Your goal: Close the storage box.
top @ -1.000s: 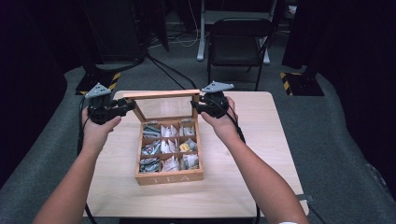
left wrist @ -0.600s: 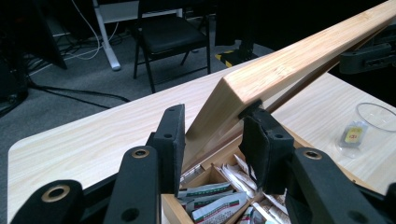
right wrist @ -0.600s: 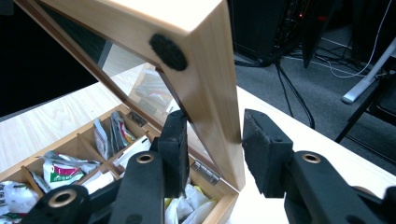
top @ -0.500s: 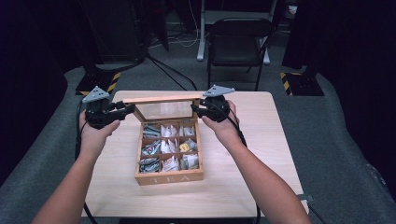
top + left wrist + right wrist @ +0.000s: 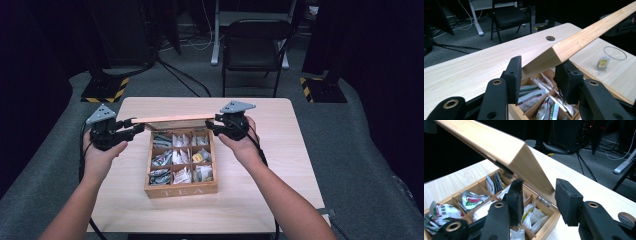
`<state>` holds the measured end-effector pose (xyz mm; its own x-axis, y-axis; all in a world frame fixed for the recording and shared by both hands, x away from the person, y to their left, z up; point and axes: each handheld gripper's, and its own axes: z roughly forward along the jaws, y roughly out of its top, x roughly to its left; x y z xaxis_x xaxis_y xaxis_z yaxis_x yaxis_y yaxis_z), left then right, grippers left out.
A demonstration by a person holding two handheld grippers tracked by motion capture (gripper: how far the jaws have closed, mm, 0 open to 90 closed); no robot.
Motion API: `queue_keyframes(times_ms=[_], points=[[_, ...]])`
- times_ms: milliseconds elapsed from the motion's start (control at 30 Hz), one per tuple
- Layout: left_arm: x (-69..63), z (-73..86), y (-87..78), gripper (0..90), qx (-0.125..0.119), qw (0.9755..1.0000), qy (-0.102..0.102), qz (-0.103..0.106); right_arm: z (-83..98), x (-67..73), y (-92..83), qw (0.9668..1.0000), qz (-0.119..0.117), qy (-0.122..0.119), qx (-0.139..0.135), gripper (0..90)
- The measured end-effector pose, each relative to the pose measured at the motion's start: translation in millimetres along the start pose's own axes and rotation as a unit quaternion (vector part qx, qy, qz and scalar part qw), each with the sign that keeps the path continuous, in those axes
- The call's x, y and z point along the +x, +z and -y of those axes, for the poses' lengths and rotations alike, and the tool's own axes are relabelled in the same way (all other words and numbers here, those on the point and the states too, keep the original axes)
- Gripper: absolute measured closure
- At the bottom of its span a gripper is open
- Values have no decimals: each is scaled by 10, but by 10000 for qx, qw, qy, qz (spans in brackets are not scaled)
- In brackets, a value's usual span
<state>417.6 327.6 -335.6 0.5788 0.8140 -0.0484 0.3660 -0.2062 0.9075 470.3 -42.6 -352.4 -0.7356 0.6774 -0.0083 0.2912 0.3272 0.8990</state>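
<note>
A wooden tea box (image 5: 181, 190) stands mid-table with several compartments of tea bags (image 5: 181, 160). Its hinged lid (image 5: 172, 119) hangs half-lowered over the back row. My left gripper (image 5: 136, 128) is at the lid's left end. The lid's corner (image 5: 584, 37) lies between the left gripper's (image 5: 537, 72) pads; these jaws have just been opening, and the wood rests against one pad only. My right gripper (image 5: 212, 125) is at the lid's right end. There the lid corner (image 5: 486, 140) sits between the right gripper's (image 5: 537, 192) jaws, with a gap on one side.
A clear cup (image 5: 615, 53) with a tea packet stands on the table (image 5: 280, 150) beyond the box. The tabletop has a round hole (image 5: 550, 38) near its far edge. A black chair (image 5: 255, 45) and cables lie on the floor behind.
The lid has swung down from a steep tilt to nearly level over the box. Both hands have come down and toward me with it.
</note>
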Motion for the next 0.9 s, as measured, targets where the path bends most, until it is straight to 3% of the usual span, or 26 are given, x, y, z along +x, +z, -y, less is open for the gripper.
queue_keyframes(times_ms=[467,667,900], points=[[-139,272,-93,554,84,9999,66,102,176,208,-235,9999,-116,-54,-34,562],[-191,368,-114,551,97,9999,78,77,248,250,-287,9998,-190,-10,-65,553],[-247,499,-136,546,96,9999,119,77,338,317,-328,9997,-218,-121,-1,545]])
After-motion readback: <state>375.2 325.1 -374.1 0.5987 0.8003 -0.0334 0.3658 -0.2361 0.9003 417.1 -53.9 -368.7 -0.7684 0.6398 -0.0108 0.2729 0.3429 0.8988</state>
